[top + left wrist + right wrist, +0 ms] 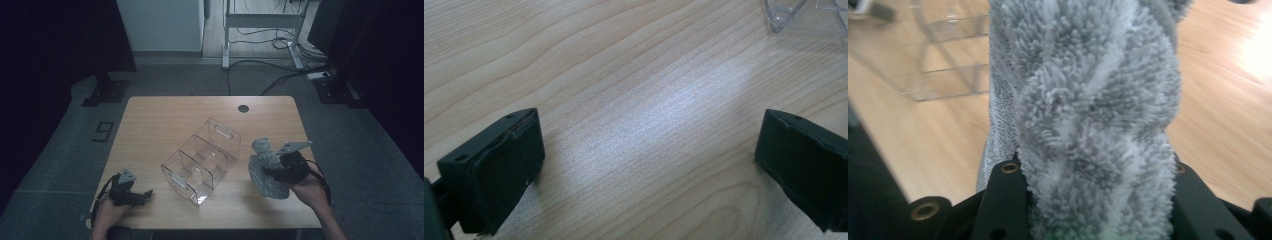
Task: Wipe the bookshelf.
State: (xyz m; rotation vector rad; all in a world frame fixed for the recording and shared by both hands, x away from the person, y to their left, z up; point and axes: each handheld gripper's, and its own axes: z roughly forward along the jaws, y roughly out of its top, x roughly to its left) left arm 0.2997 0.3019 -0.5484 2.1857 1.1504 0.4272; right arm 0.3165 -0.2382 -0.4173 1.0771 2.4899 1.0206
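Observation:
A rolled grey fluffy towel (265,169) hangs off the table at the right, with my right gripper (280,167) shut on it. In the right gripper view the towel (1093,115) bulges between the two black jaws and hides most of what lies ahead. A clear plastic divided organizer (202,160) stands at the middle of the wooden table (165,120). My left gripper (142,196) rests near the front left edge, open, with only bare wood between its pads (506,165).
A corner of the organizer (804,12) lies ahead of the left gripper. A round cable hole (243,108) sits at the table's far side. Beyond the table are a white desk frame (262,30) and floor cables (280,70).

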